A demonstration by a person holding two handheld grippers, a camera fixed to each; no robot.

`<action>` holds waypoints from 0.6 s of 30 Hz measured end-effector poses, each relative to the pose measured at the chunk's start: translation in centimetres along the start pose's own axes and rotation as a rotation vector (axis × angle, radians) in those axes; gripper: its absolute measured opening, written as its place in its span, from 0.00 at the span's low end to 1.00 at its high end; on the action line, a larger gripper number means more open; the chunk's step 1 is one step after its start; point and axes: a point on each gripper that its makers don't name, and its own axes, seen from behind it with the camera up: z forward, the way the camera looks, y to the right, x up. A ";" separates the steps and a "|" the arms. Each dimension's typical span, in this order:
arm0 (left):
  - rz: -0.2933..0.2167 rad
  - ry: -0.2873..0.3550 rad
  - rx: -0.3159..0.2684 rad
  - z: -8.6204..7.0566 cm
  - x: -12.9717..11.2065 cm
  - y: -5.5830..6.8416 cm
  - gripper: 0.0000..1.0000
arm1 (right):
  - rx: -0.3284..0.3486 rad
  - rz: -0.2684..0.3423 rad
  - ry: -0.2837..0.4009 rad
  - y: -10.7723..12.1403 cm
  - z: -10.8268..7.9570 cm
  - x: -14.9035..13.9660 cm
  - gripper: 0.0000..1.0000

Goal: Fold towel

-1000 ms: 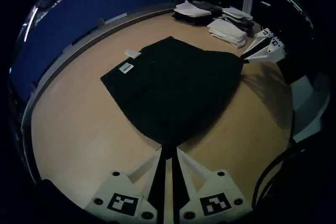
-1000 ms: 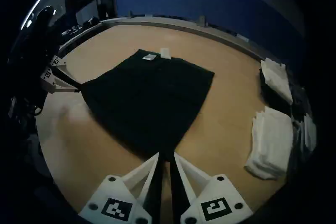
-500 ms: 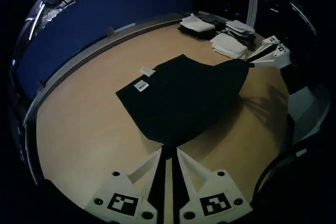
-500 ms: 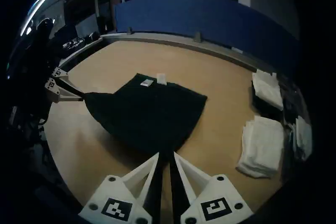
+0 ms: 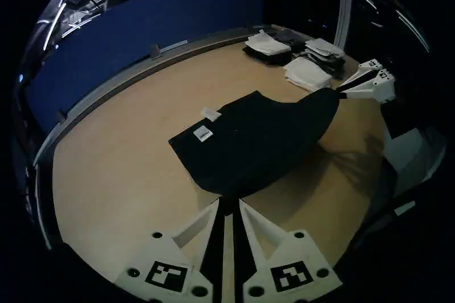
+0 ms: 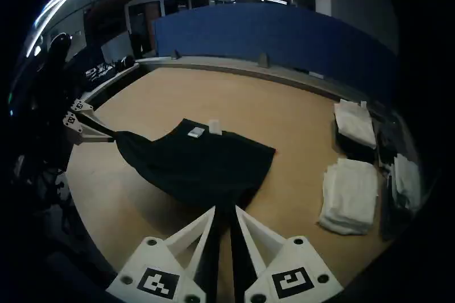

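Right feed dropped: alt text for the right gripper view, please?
Right tongs pinch the black towel by its near corner, left tongs by another, that edge held above the wooden table. Folded white towels lie to the right.

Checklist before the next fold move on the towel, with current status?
1. Left gripper shut on towel corner: ok.
2. Right gripper shut on the other near corner: ok.
3. Near edge lifted off table: ok.
4. Far edge lying on table, label showing: ok.
5. White stacks apart from towel: ok.
6. Grip depth on the cloth: cannot tell.
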 end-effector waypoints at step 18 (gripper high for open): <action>-0.027 0.021 0.000 -2.0 0.7 0.5 0.09 | -0.004 0.008 0.030 -0.3 -1.4 0.8 0.10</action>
